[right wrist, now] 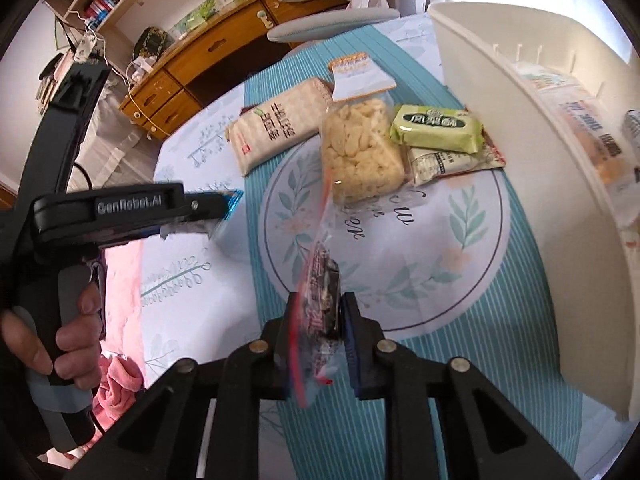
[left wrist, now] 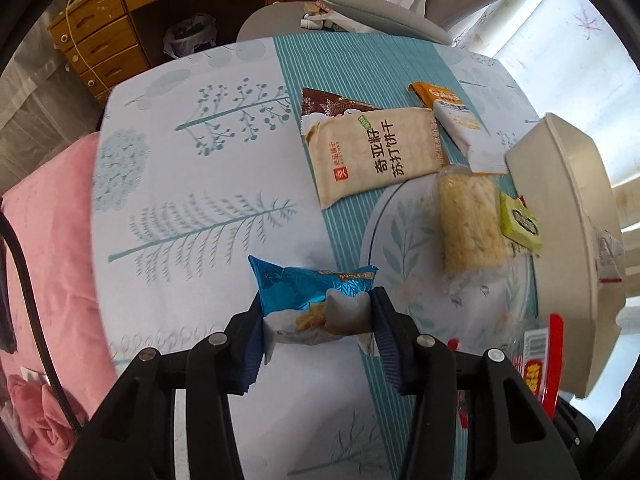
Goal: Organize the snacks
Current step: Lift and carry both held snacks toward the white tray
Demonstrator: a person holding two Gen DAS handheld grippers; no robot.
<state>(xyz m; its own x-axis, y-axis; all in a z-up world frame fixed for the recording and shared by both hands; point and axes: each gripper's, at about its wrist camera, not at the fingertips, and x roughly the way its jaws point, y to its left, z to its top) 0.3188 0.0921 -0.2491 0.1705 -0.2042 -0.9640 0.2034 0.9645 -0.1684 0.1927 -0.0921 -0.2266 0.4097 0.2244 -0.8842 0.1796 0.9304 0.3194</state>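
A blue foil snack packet (left wrist: 310,292) is clamped between the two fingers of the left tool (left wrist: 316,320), held above the table (left wrist: 180,184). Its long axis runs side to side across the tool, one crimped end pointing toward 9 o'clock, the other toward 3 o'clock.

The right tool (right wrist: 318,320) is closed on a clear zip bag (right wrist: 320,280) with a red seal strip. The bag stands on edge, its long axis pointing away from the camera toward 12 o'clock. Its dark contents are blurred, possibly wrapped sweets.

In the left wrist view, more snacks lie on the table at 1 to 2 o'clock from the blue packet: a beige cracker pack (left wrist: 376,152) with Chinese lettering, its long axis slanting from 7 to 1 o'clock, partly overlapping a brown packet (left wrist: 324,106). Just beside it at 3 o'clock is a clear bag of pale puffed pieces (left wrist: 470,220), long axis near upright in frame. A green packet (left wrist: 520,222) touches that bag's right side. A white and orange packet (left wrist: 464,124) lies at 12 o'clock from the puffed bag.

A white plastic bin (right wrist: 520,184) stands at the right edge of the table, already holding some packets. The tablecloth is pale with teal tree prints and a teal striped band. A wooden cabinet (left wrist: 100,36) stands beyond the table at 11 o'clock.
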